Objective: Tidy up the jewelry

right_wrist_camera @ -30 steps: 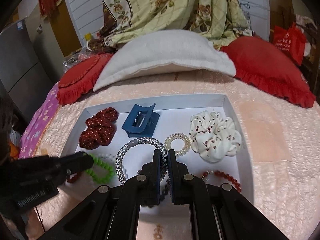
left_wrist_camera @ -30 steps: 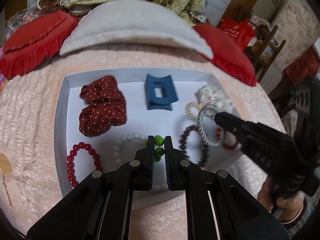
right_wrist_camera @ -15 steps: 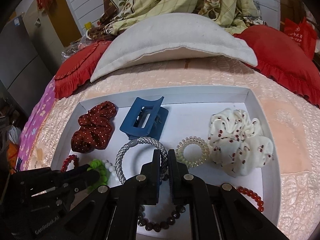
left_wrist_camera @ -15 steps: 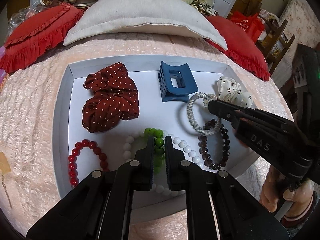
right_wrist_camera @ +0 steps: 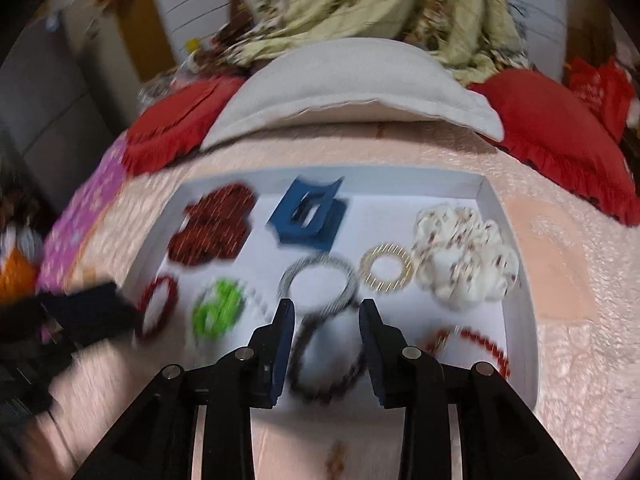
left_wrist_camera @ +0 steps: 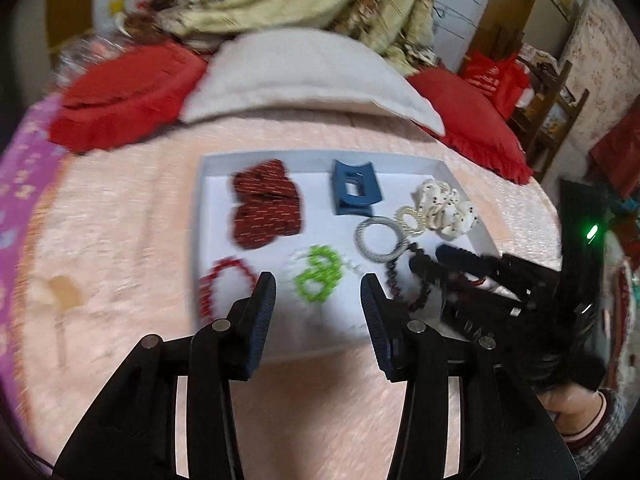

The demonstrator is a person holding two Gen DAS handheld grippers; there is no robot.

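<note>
A white tray (left_wrist_camera: 202,208) on the pink bedspread holds the jewelry. The green bead bracelet (left_wrist_camera: 319,276) lies in it on a white bead bracelet (left_wrist_camera: 352,266), just beyond my open, empty left gripper (left_wrist_camera: 318,294). The silver rope bracelet (right_wrist_camera: 318,286) lies in the tray (right_wrist_camera: 516,264) just ahead of my open, empty right gripper (right_wrist_camera: 326,316), partly over a dark bead bracelet (right_wrist_camera: 320,376). It also shows in the left wrist view (left_wrist_camera: 380,240). The right gripper (left_wrist_camera: 436,264) appears at the tray's right side there.
The tray also holds a dark red scrunchie (left_wrist_camera: 266,208), blue claw clip (left_wrist_camera: 354,194), cream spiral tie (right_wrist_camera: 386,268), white scrunchie (right_wrist_camera: 466,256) and two red bead bracelets (left_wrist_camera: 226,284) (right_wrist_camera: 474,344). Red cushions (right_wrist_camera: 560,136) and a white pillow (right_wrist_camera: 352,88) lie behind.
Both grippers have opened and pulled back. The green bracelet dropped from the left one and the silver rope bracelet from the right one; both now lie in the tray.
</note>
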